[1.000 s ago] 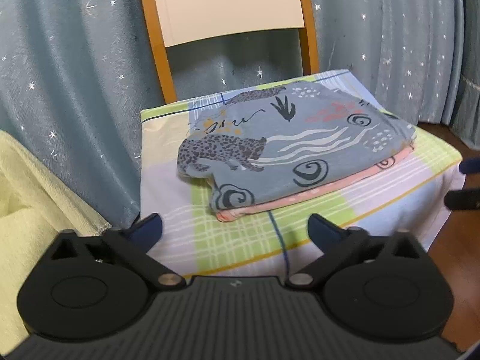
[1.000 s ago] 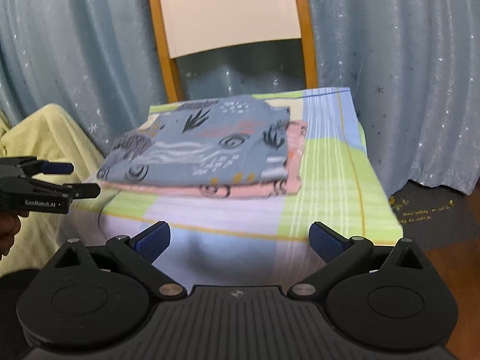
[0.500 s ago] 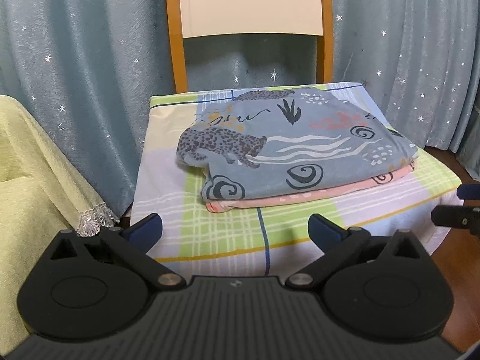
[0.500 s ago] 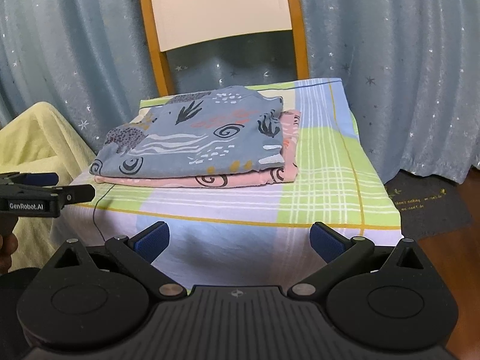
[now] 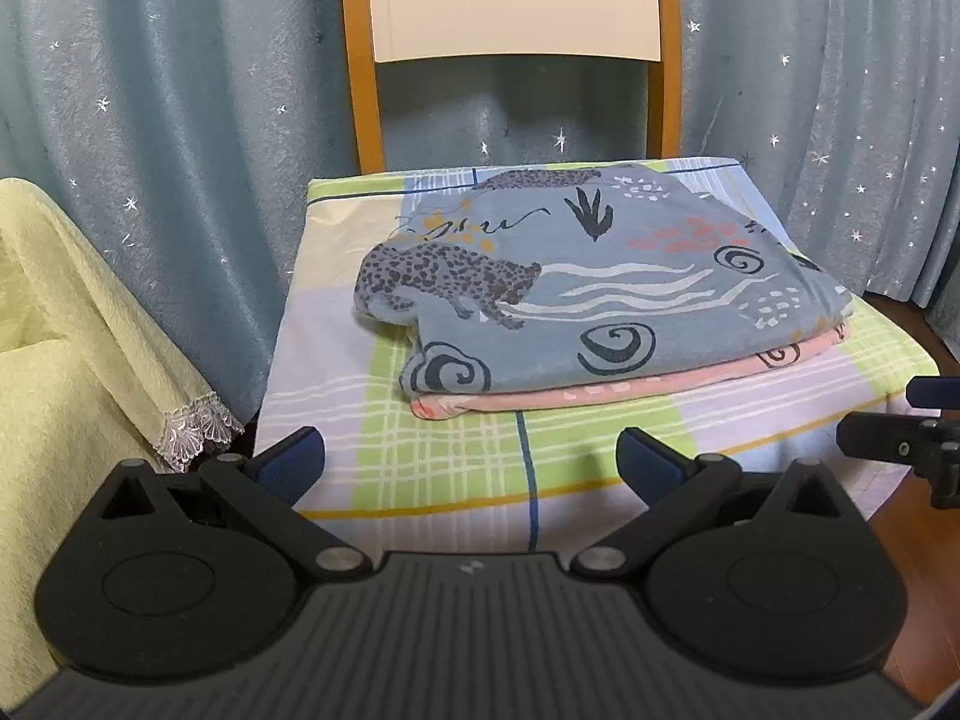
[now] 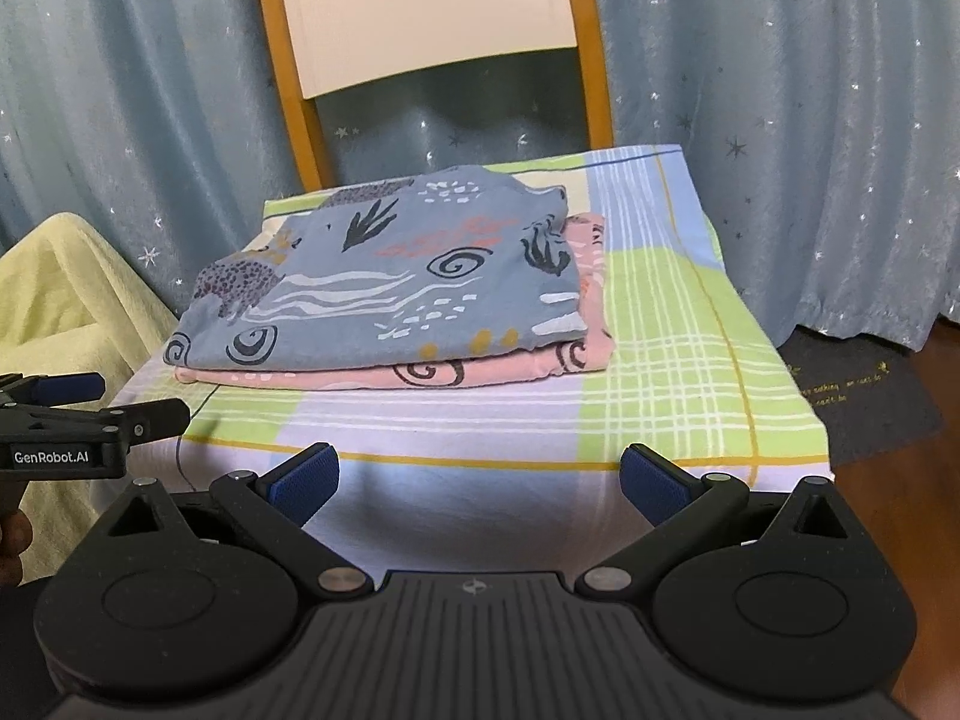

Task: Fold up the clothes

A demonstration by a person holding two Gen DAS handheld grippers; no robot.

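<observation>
A folded blue garment with leopard and swirl prints (image 5: 600, 300) (image 6: 390, 294) lies on top of a folded pink garment (image 5: 690, 381) (image 6: 480, 369), both on a chair seat covered by a plaid cloth (image 5: 432, 468) (image 6: 672, 372). My left gripper (image 5: 471, 462) is open and empty, in front of the seat's near edge. My right gripper (image 6: 480, 474) is also open and empty, short of the seat's front edge. Each gripper shows at the side of the other's view: the right gripper (image 5: 900, 438) and the left gripper (image 6: 78, 414).
The chair's wooden backrest (image 5: 516, 0) (image 6: 432, 12) rises behind the stack, with starred blue curtains (image 5: 150, 90) all around. A pale yellow cloth with lace trim (image 5: 72, 330) (image 6: 66, 294) sits to the left. A dark mat (image 6: 864, 396) lies on the wood floor at right.
Both grippers have pulled back and steadied, staying open and empty. The stack now sits more centred in the left wrist view. The folded clothes have not moved.
</observation>
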